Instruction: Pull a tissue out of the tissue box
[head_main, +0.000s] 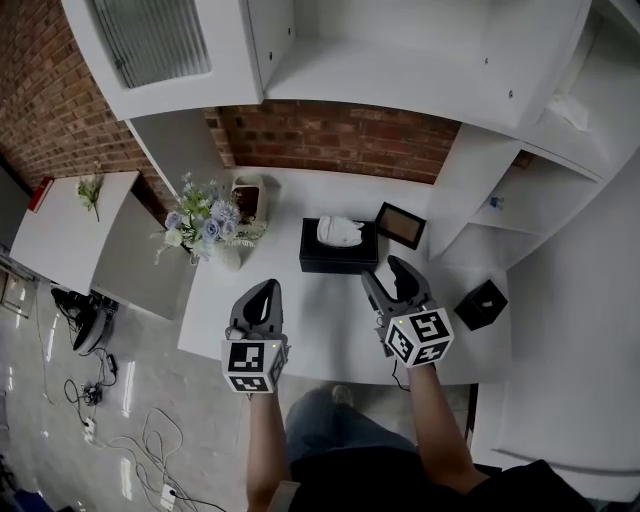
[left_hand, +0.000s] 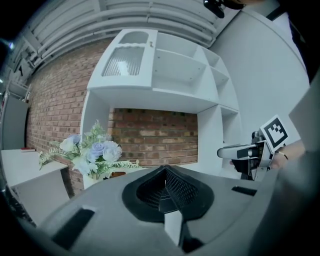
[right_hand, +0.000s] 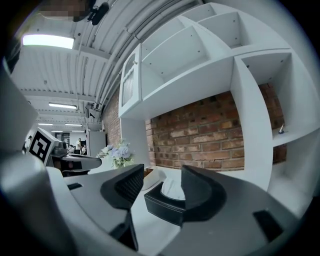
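Tissue box (head_main: 338, 262), black, stands toward the back of the white counter (head_main: 320, 325), with a white tissue (head_main: 338, 231) puffed up out of its top slot. Its front face looks onto a bare stretch of counter that runs to the front edge, so that side is open. A dark picture frame (head_main: 400, 224) leans just beside the box's right end, and a bunch of pale blue and white flowers (head_main: 205, 228) in a white vase stands near its left end, with a small white pot (head_main: 248, 197) behind them. The right gripper (head_main: 388, 272) hovers just in front of the box's right corner, its jaws apart with nothing between them; the right gripper view shows the box and tissue through the gap, beyond the tips. The left gripper (head_main: 268, 288) hangs over the front left part of the counter, well apart from the box, its jaws closed together on nothing. A small black cube (head_main: 481, 304) sits well off to the right. A red brick wall (head_main: 340, 140) backs the counter, white shelves (head_main: 400, 50) rise above and along the right, and cables (head_main: 130, 440) trail over the glossy floor on the left.
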